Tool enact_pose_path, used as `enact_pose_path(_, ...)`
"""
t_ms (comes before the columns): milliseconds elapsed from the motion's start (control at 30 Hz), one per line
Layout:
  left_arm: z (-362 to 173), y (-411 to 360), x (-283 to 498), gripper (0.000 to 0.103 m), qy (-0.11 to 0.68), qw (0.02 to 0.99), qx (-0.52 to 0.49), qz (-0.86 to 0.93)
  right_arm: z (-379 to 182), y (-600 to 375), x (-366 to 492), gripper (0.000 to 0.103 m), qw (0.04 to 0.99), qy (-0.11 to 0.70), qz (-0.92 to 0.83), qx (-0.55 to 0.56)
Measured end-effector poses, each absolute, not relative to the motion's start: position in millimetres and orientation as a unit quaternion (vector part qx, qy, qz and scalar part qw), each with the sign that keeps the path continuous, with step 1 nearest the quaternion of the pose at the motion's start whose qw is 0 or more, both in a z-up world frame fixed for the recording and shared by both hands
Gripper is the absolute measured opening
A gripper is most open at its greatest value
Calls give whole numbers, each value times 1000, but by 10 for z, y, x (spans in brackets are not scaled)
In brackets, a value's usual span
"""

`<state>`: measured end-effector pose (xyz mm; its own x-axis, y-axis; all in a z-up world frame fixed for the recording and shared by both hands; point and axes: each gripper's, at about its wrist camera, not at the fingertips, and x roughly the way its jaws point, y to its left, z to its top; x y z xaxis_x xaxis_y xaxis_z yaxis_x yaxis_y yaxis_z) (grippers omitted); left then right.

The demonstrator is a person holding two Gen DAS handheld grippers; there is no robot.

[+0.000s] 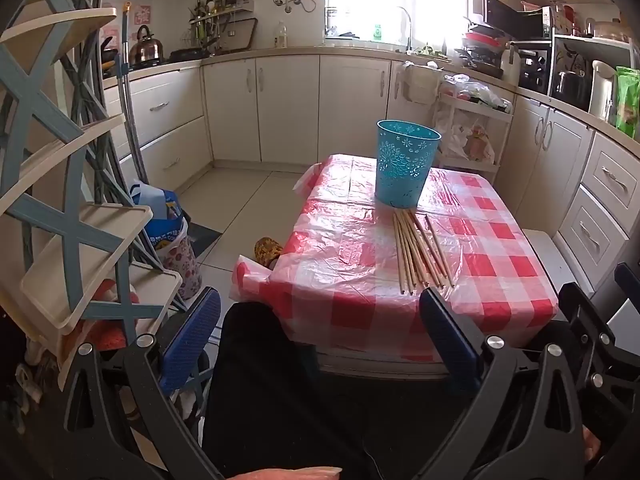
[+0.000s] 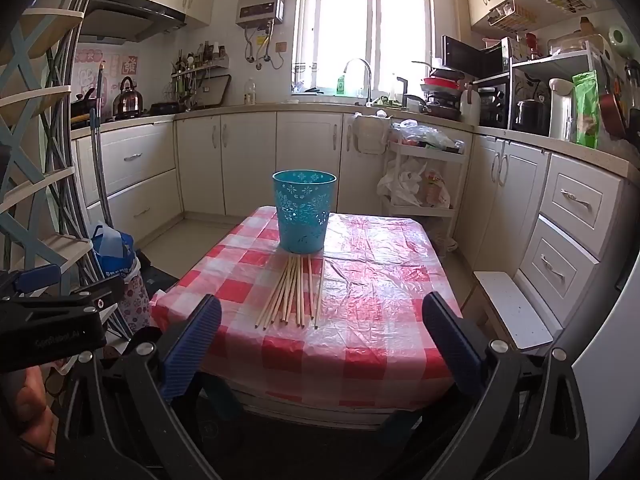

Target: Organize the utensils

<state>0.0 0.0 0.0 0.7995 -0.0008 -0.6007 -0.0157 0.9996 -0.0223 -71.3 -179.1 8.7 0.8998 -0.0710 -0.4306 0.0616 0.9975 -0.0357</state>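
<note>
Several wooden chopsticks (image 1: 420, 250) lie in a loose bundle on the red-checked tablecloth (image 1: 340, 272), just in front of an upright teal plastic cup (image 1: 406, 162). In the right wrist view the chopsticks (image 2: 294, 294) fan out below the cup (image 2: 305, 210). My left gripper (image 1: 320, 336) is open and empty, held back from the table's near edge, left of the chopsticks. My right gripper (image 2: 320, 340) is open and empty, in front of the table's near edge, facing the chopstick ends. The left gripper's body (image 2: 56, 320) shows at the left of the right wrist view.
A blue and cream shelf rack (image 1: 72, 200) stands close on the left, with bags (image 1: 168, 232) on the floor beside it. A white cart (image 2: 424, 184) stands behind the table, and a white stool (image 2: 512, 308) to its right. Kitchen cabinets line the walls.
</note>
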Motion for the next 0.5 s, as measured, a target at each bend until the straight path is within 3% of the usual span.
enact_pose_path(500,-36,-38,-27,95,310,951,-6,-4,83,-1778,-704,96,974,224,-34,-13)
